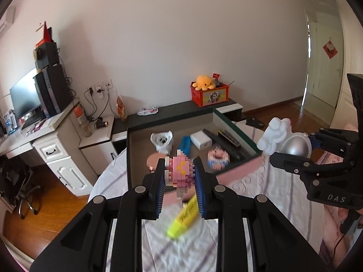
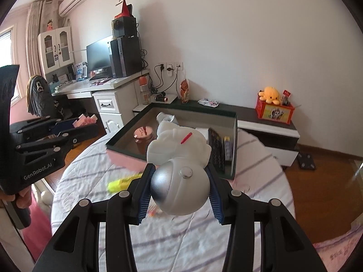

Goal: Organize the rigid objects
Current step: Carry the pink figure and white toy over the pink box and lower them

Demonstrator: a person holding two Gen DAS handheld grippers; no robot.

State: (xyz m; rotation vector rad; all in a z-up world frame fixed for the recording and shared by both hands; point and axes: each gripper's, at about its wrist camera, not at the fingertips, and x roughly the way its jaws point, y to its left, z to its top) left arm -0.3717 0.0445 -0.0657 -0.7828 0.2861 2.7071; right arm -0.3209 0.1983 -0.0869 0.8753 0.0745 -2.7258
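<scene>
My left gripper [image 1: 179, 176] is shut on a pink brick-built figure [image 1: 180, 172] and holds it above the near edge of the open dark box [image 1: 236, 127]. My right gripper [image 2: 180, 188] is shut on the silver helmet of a white astronaut figure [image 2: 179, 149], held above the bed in front of the box [image 2: 233, 136]. The astronaut also shows at the right of the left wrist view [image 1: 275, 136]. A yellow highlighter [image 1: 182, 217] lies on the bedsheet under the left gripper; it shows in the right wrist view too [image 2: 122, 182].
The box holds a white plastic bag [image 1: 162, 140], a blue item [image 1: 185, 145], a white block [image 1: 200, 140], a dark remote [image 1: 221, 142], a round pink-and-blue brick piece [image 1: 218, 157] and a pink disc [image 2: 143, 133]. Behind it stand a low cabinet [image 2: 267, 122] and a desk [image 1: 56, 131].
</scene>
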